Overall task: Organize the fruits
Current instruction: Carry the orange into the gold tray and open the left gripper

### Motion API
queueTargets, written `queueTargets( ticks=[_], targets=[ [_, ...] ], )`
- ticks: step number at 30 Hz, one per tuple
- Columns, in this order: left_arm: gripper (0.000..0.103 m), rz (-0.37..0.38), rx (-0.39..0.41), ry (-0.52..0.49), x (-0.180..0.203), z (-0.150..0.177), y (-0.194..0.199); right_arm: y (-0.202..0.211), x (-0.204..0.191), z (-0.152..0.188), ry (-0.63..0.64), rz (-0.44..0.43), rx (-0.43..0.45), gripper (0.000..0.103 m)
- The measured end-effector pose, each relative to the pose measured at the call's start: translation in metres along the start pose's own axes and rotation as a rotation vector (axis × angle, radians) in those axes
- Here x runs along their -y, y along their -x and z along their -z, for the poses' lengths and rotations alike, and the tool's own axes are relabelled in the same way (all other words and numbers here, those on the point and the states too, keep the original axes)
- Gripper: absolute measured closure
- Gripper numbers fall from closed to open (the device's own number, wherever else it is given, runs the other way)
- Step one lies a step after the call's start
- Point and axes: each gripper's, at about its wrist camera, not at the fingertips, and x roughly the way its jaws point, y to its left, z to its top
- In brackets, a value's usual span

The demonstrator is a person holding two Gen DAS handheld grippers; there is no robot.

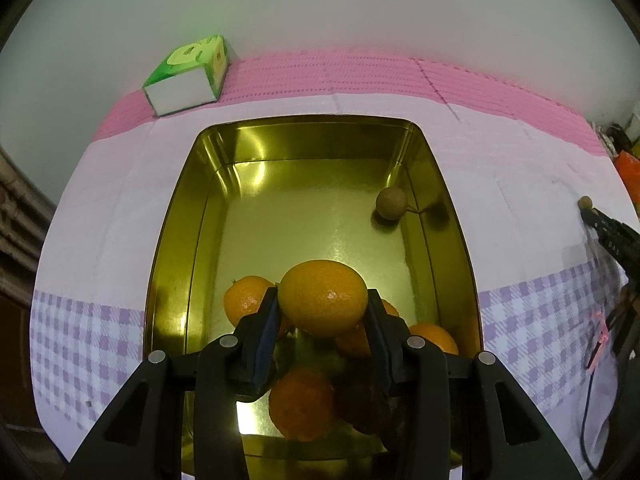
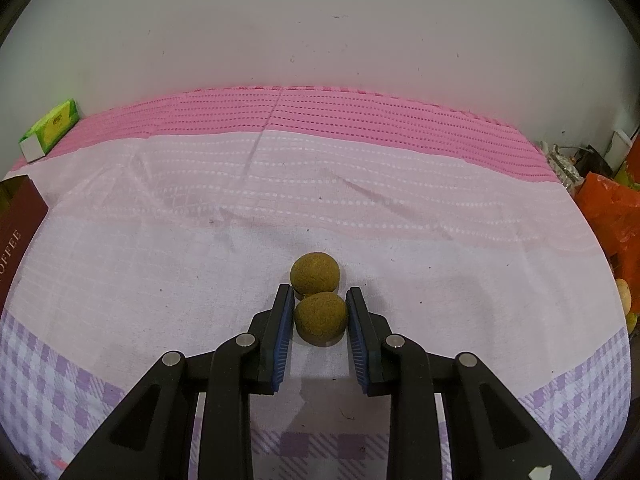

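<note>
In the left wrist view my left gripper (image 1: 322,300) is shut on an orange (image 1: 323,303), held above the near end of a gold metal tin (image 1: 178,216). Several more oranges (image 1: 245,302) lie under it in the tin. A small brown round fruit (image 1: 391,203) rests near the tin's far right wall. In the right wrist view my right gripper (image 2: 320,298) is shut on a small brown fruit (image 2: 320,317) on the cloth. A second brown fruit (image 2: 316,274) sits just beyond, touching it. The right gripper also shows at the left view's right edge (image 1: 612,236).
A green and white box (image 1: 188,76) stands at the far left by the wall, also in the right wrist view as the green box (image 2: 50,130). A dark red tin side (image 2: 18,232) is at the left. Orange bags (image 2: 612,208) and clutter crowd the right edge.
</note>
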Motion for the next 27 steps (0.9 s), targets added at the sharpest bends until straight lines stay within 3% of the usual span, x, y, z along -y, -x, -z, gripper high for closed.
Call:
queueTargets(
  ticks=[27],
  targets=[
    [0.056,0.048,-0.023,0.01,-0.0036,-0.0027,0.0011,0.0008,-0.006,0.0005,0.027,0.036,0.002,0.077]
  ],
)
